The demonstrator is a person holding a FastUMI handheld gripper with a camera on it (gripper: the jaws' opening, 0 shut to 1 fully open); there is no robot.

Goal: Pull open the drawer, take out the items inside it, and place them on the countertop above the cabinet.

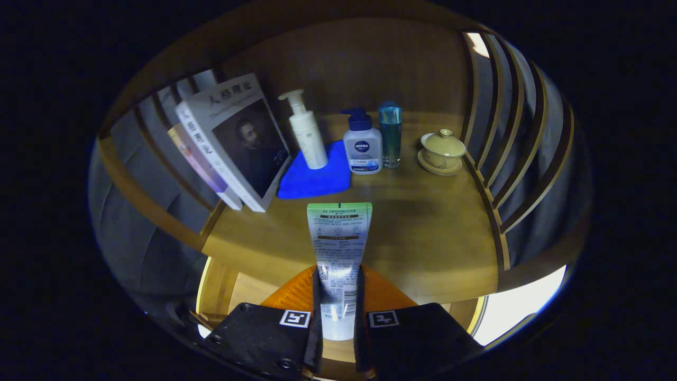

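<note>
Tube (339,248) sits pinched between my jaws, held over the worktop (428,233) short of the blue cloth (312,182) and bottles, so I judge this item is out and needs setting down, though I cannot see the drawer or what remains inside.

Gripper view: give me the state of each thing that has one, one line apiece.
Gripper: shut on the tube.
Tube: held between the fingers, above the countertop.
White pump bottle: upright on the blue cloth.
Blue-capped pump bottle: upright.
Clear blue bottle: upright, capped.
Lidded cup: lid on, on its saucer.
Books: closed, leaning.
</note>
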